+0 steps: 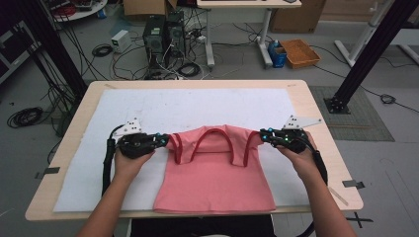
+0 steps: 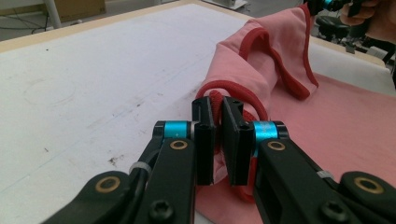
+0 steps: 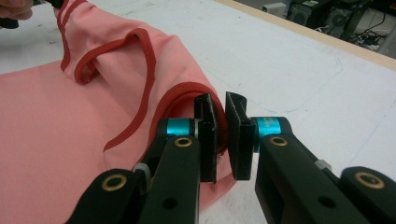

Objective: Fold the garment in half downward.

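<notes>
- High view: a pink tank top (image 1: 217, 177) with dark red trim lies on a white sheet (image 1: 163, 106) that covers a wooden table (image 1: 316, 106). Its hem is at the near edge of the table, and its upper part is folded back toward the near side, so the straps arch over the body of the garment.
- Left gripper (image 1: 165, 139) sits at the left upper corner of the tank top, held in the person's left hand (image 1: 129, 160). Right gripper (image 1: 262, 135) sits at the right upper corner, held in the right hand (image 1: 302, 160). The two are well apart, with the folded top edge between them.
- Left gripper view: the two black jaws are clamped on the red-trimmed edge of the fabric (image 2: 219, 100), which bunches up between the pads and rises just beyond them. The right hand shows far off at the top right corner.
- Right gripper view: the jaws pinch the red-edged armhole hem (image 3: 187, 91); pink cloth fills the gap between the pads low down, though the tips stand slightly apart at the top.
- Floor beyond the far edge of the table holds computer towers (image 1: 163, 32), loose cables and an orange tray (image 1: 300, 53).
</notes>
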Motion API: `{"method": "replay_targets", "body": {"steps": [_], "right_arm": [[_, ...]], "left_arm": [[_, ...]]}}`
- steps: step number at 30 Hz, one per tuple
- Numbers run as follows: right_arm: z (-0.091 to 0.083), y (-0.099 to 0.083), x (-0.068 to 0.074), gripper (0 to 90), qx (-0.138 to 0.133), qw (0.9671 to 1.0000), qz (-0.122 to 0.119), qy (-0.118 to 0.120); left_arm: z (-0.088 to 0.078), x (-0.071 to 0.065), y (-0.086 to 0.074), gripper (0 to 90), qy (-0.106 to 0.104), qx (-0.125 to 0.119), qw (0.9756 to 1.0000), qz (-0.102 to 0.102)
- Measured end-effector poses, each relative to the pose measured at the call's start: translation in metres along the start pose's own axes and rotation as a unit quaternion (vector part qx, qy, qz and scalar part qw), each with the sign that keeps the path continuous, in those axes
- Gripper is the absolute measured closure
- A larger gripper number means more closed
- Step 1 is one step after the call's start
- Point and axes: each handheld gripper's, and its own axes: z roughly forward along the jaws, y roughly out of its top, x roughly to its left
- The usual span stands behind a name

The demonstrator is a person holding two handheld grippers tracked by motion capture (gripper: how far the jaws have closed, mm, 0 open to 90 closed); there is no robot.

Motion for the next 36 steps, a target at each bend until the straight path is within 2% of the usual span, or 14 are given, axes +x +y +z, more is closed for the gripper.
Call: {"method": "replay_targets", "body": {"steps": [5,10,15,17,18,20,22,24,27,31,34,36], "right_arm": [[-0.011,-0.008,0.007,84.3,-0.016,0.9997,-0.009,0.019],[-0.022,-0.024,0.024,84.2,-0.025,0.9981,-0.023,0.051],[-0.034,-0.039,0.044,84.0,-0.011,0.9962,-0.051,0.070],[-0.041,-0.046,0.050,82.9,-0.007,0.9956,-0.058,0.073],[-0.044,-0.049,0.052,81.3,-0.005,0.9955,-0.060,0.074],[-0.051,-0.056,0.056,75.5,-0.001,0.9961,-0.053,0.070],[-0.056,-0.060,0.057,74.4,0.004,0.9967,-0.042,0.070],[-0.059,-0.061,0.058,71.3,0.003,0.9974,-0.029,0.066],[-0.060,-0.060,0.062,66.1,0.013,0.9988,-0.005,0.047],[-0.056,-0.062,0.067,57.6,0.028,0.9992,0.022,0.019],[-0.050,-0.066,0.070,51.7,0.042,0.9987,0.028,0.007],[-0.047,-0.069,0.072,50.8,0.049,0.9982,0.035,0.007]], "left_arm": [[-0.011,-0.014,-0.011,83.0,-0.017,0.001,0.9998,0.007],[-0.024,-0.034,-0.022,82.9,-0.028,0.014,0.9992,0.024],[-0.036,-0.051,-0.038,81.6,-0.045,0.019,0.9986,0.018],[-0.040,-0.055,-0.045,79.2,-0.061,0.019,0.9979,0.008],[-0.042,-0.057,-0.047,75.3,-0.064,0.022,0.9977,0.000],[-0.048,-0.059,-0.052,68.6,-0.065,0.020,0.9976,-0.008],[-0.053,-0.059,-0.055,62.2,-0.056,0.016,0.9981,-0.022],[-0.056,-0.057,-0.056,60.3,-0.053,0.007,0.9980,-0.034],[-0.056,-0.056,-0.054,53.5,-0.046,-0.001,0.9979,-0.047],[-0.053,-0.059,-0.053,46.6,-0.041,0.007,0.9984,-0.039],[-0.049,-0.062,-0.052,45.6,-0.050,0.017,0.9979,-0.038],[-0.047,-0.065,-0.052,45.5,-0.050,0.025,0.9978,-0.037]]}}
